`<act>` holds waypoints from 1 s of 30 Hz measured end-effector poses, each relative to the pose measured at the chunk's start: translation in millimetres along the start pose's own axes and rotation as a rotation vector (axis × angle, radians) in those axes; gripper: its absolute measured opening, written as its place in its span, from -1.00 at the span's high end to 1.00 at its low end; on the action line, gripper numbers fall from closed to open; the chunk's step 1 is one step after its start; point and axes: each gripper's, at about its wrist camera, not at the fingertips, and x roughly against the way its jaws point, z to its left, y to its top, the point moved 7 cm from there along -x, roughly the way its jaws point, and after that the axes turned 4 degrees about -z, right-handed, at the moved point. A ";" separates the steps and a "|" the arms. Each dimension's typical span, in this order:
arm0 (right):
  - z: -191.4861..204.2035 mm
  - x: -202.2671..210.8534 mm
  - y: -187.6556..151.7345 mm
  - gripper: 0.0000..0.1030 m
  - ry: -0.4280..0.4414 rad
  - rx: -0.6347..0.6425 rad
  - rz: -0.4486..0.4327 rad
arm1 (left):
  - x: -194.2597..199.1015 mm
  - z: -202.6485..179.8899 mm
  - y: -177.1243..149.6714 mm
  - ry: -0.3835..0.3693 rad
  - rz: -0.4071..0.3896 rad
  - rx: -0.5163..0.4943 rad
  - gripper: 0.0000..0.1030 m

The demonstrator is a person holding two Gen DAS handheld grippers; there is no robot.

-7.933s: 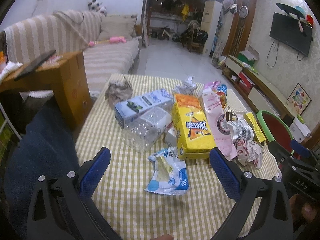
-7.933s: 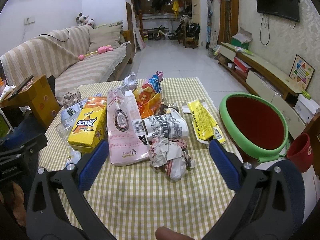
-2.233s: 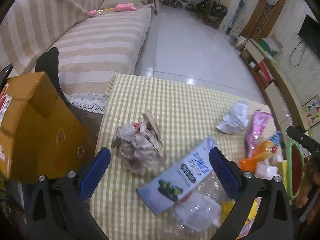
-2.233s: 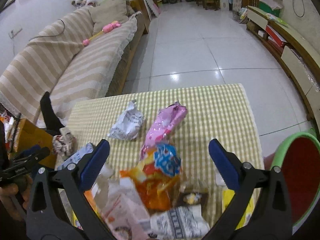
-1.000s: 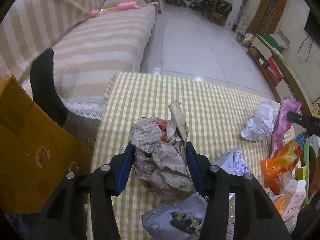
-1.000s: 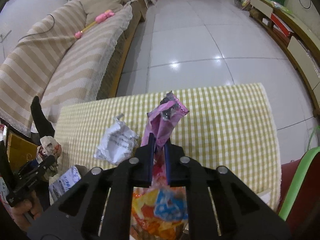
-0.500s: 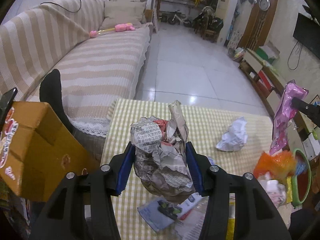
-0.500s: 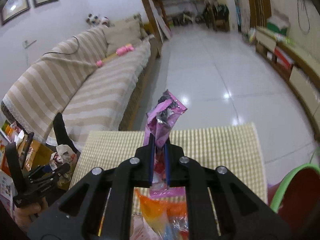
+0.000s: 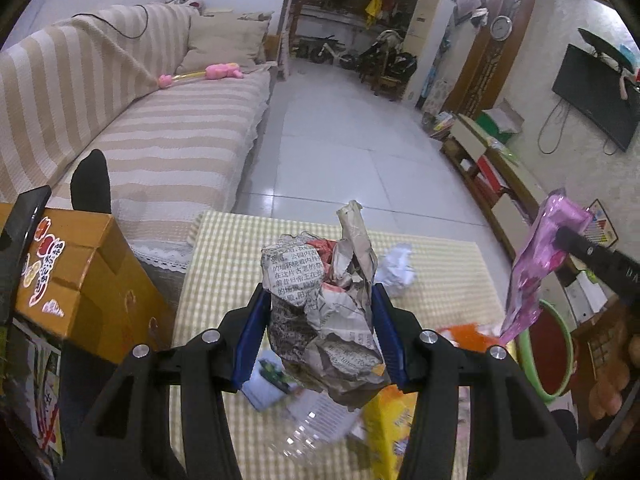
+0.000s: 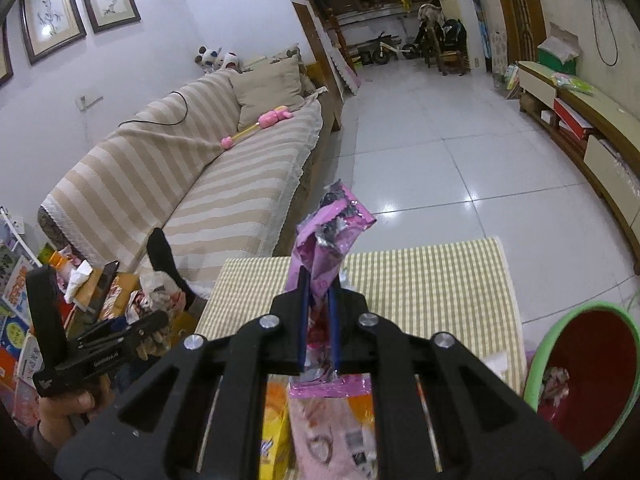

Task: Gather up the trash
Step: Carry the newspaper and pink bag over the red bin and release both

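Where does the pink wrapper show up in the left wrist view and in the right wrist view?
Left wrist: pink wrapper at the right edge, hanging from the right gripper above the bin.
Right wrist: pink wrapper at centre, pinched in the right gripper.
Shared landmark: the green-rimmed red bin, lower right in both.

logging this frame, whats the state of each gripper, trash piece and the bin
left gripper: shut on crumpled newspaper ball, lifted off table
right gripper: shut on pink wrapper, held upright
white crumpled paper: lying on table
red bin with green rim: open, some trash inside
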 end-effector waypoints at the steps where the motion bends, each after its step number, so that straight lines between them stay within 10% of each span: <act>1: -1.0 6.3 -2.2 0.82 0.002 -0.004 -0.001 | 4.8 -5.0 -0.6 -0.004 -0.003 -0.006 0.06; 30: -161.8 140.8 -31.7 0.82 -0.219 -0.180 -0.100 | 5.1 -230.1 -18.5 -0.322 0.043 -0.194 0.06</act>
